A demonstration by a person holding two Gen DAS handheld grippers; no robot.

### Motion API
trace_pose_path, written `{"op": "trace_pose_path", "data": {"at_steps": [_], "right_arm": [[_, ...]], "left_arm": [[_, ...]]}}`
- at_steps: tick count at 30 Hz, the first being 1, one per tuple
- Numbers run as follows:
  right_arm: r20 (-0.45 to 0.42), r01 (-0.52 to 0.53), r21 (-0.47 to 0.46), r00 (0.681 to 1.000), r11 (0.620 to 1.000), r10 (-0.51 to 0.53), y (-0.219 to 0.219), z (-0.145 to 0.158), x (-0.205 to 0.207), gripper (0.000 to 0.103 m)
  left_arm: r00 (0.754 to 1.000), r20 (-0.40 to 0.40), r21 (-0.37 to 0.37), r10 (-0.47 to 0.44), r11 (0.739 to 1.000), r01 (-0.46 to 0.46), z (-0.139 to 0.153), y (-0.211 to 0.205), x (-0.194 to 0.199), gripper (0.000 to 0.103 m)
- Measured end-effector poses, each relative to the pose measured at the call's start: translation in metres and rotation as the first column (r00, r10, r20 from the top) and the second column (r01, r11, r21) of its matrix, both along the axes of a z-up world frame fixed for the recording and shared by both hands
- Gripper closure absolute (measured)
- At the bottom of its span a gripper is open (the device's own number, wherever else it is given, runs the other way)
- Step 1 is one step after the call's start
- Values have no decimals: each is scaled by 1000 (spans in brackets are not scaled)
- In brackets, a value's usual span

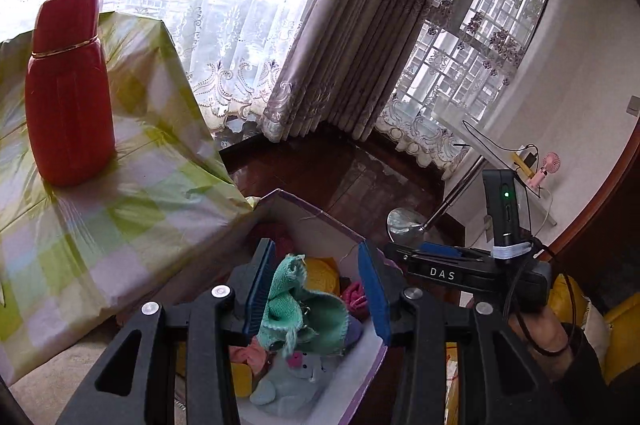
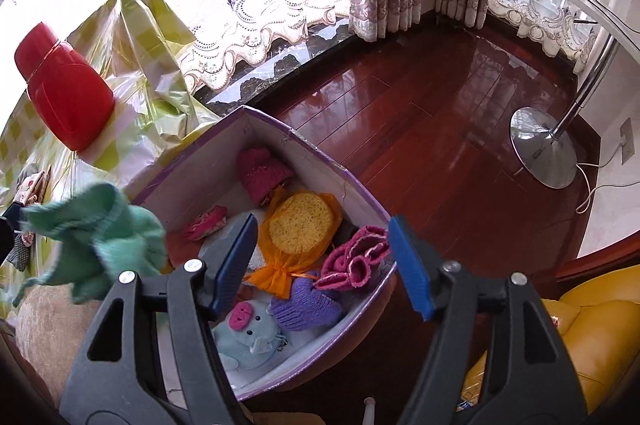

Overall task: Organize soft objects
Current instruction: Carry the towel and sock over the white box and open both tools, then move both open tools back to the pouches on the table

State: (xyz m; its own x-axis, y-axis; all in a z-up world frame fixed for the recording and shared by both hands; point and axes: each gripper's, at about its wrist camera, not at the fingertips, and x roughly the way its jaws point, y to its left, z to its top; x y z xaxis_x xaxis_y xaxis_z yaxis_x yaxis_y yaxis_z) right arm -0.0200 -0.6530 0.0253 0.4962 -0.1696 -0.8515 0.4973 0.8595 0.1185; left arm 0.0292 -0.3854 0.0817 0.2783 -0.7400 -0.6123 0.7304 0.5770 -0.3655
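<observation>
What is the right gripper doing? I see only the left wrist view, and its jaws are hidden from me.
Observer: The right gripper is open and holds nothing. It hangs above the box.
Operator: What lies in the middle of the box? The cloth covers it for me.
Observer: A yellow sponge in orange mesh.
Operator: And at the far end?
Observer: A dark pink knit piece, close to the far wall.

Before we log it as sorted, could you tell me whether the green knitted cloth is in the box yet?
Not yet: the green knitted cloth hangs from the left tongs above the box.
</observation>
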Motion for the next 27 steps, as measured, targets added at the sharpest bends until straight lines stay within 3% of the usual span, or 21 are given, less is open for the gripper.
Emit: {"op": "trace_pose_path", "data": {"at_steps": [7,17,22,27], "right_arm": [[24,-38,7,999,999,38,13,6,7,32],[61,-174,-1,983,985,174,63,14,25,32],[65,-285,4,957,959,284,102,15,40,32],[74,-371,9,926,929,369,140,18,58,32]], "left_arm": [[998,-31,4,63,998,-63,-5,13,11,58],[984,7,-6,181,984,-181,2,52,24,52],[955,28,-9,296,955,-296,4,92,38,48],[908,18,-15,419,908,-419,1,143,53,44]]}}
